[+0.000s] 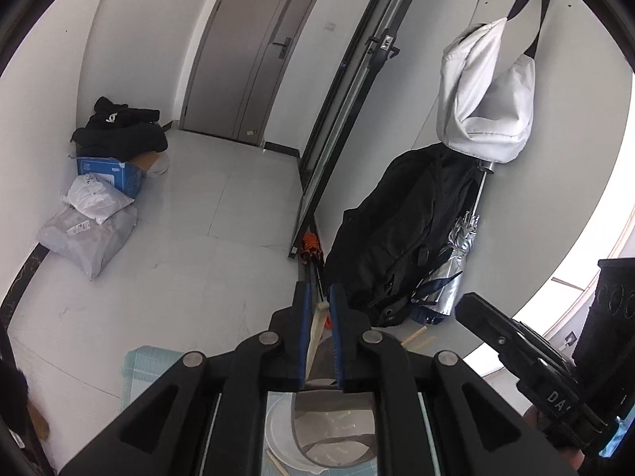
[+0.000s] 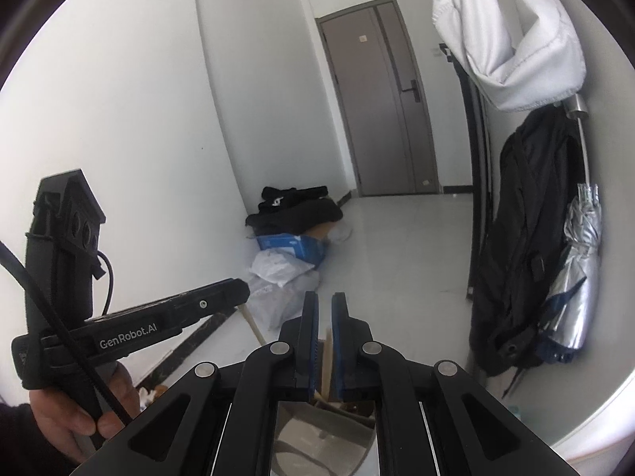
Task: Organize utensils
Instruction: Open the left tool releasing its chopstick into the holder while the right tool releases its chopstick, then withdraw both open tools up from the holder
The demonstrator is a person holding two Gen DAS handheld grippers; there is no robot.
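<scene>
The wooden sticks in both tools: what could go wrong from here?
1. The left tool pinches its wooden stick only near one end, so it may pivot or slip.
2. The right tool holds its stick close to the left one, so the two tools may collide.

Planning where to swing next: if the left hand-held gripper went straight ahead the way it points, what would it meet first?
Probably the black bag leaning by the wall, or the floor before it; depth is unclear. The left hand-held gripper grips a wooden stick.

Black jacket (image 1: 401, 234) right, parcels (image 1: 87, 230) left, bare floor (image 1: 198, 277) between
</scene>
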